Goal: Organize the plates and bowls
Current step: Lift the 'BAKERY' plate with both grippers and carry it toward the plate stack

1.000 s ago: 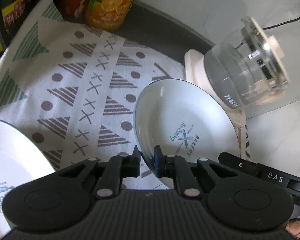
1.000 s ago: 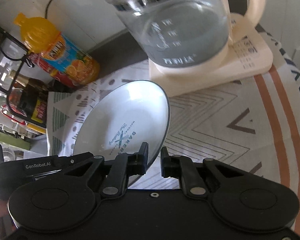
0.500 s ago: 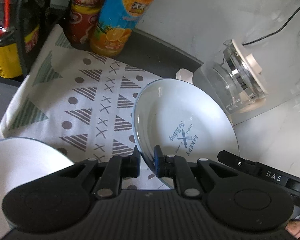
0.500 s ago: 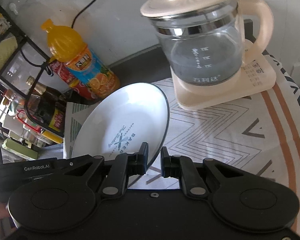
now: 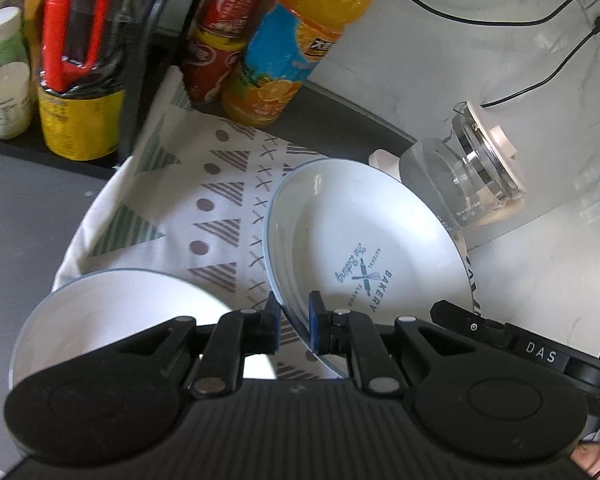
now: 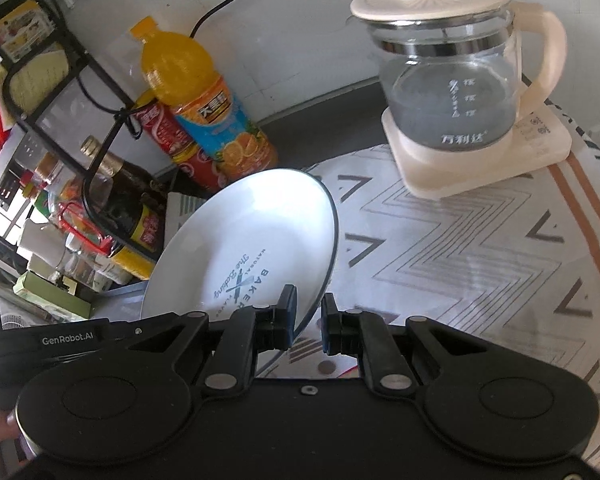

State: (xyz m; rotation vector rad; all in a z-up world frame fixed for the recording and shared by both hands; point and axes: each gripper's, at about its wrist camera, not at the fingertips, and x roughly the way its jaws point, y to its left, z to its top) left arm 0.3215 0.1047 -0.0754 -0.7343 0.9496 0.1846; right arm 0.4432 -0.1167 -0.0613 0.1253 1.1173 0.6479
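Observation:
A white plate with a blue rim and a blue "Bakery" print is held tilted above the patterned cloth. My left gripper is shut on its near rim. In the right wrist view the same plate leans to the left, and my right gripper is shut on its opposite rim. A second white bowl with a blue rim lies at the lower left of the left wrist view, partly hidden behind the gripper body.
A glass kettle stands on its cream base at the back right. An orange juice bottle and a red bottle stand against the wall. A black wire rack with sauce bottles stands to the left.
Both grippers have risen and drawn back from the kettle with the plate between them. More of the bottles, the wall and the second bowl now show.

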